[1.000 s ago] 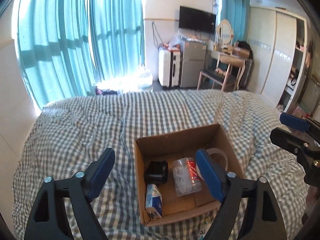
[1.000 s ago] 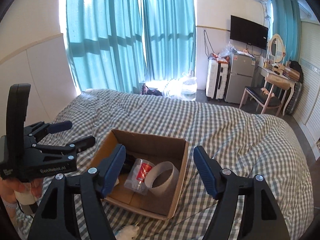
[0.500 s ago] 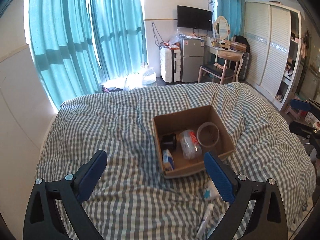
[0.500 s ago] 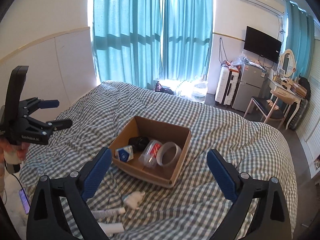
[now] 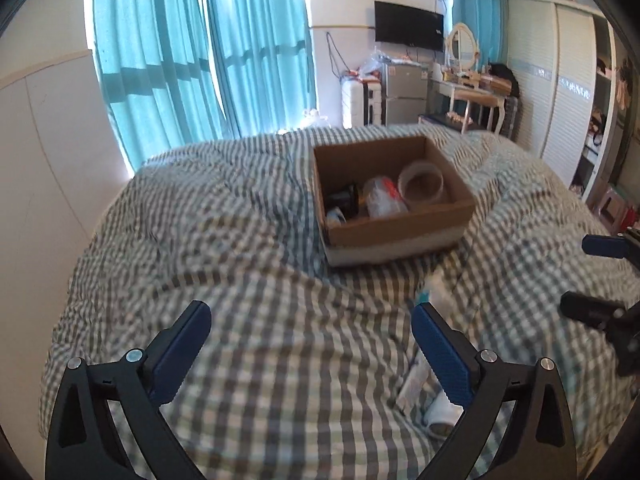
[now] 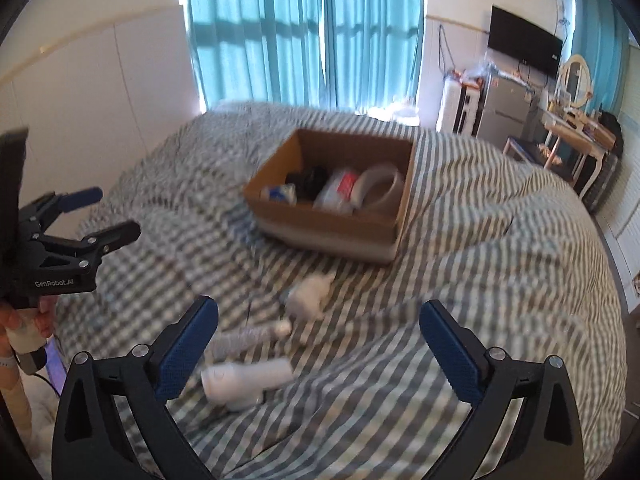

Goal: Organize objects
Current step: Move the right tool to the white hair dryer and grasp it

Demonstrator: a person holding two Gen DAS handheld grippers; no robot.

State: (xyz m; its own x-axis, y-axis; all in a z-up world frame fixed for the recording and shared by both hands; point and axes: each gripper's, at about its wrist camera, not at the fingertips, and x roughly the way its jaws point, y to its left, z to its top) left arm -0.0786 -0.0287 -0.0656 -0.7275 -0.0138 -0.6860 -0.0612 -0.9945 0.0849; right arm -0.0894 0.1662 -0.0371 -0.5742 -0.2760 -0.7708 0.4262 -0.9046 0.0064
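Both jaws opening, nothing between: left hand-held gripper (image 5: pixel 311 327), right hand-held gripper (image 6: pixel 319 323). On checked bed (image 6: pixel 500 264): box (image 6: pixel 320 226) holding cup (image 6: pixel 338 190), tape roll (image 6: pixel 382 188). Near right gripper, loose on cover: white bottle (image 6: pixel 246 380), tube (image 6: pixel 250 334).

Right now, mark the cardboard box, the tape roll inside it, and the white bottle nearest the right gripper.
cardboard box (image 6: pixel 320 220), right wrist view, near outer wall
tape roll (image 6: pixel 380 188), right wrist view, outer band
white bottle (image 6: pixel 248 378), right wrist view, body
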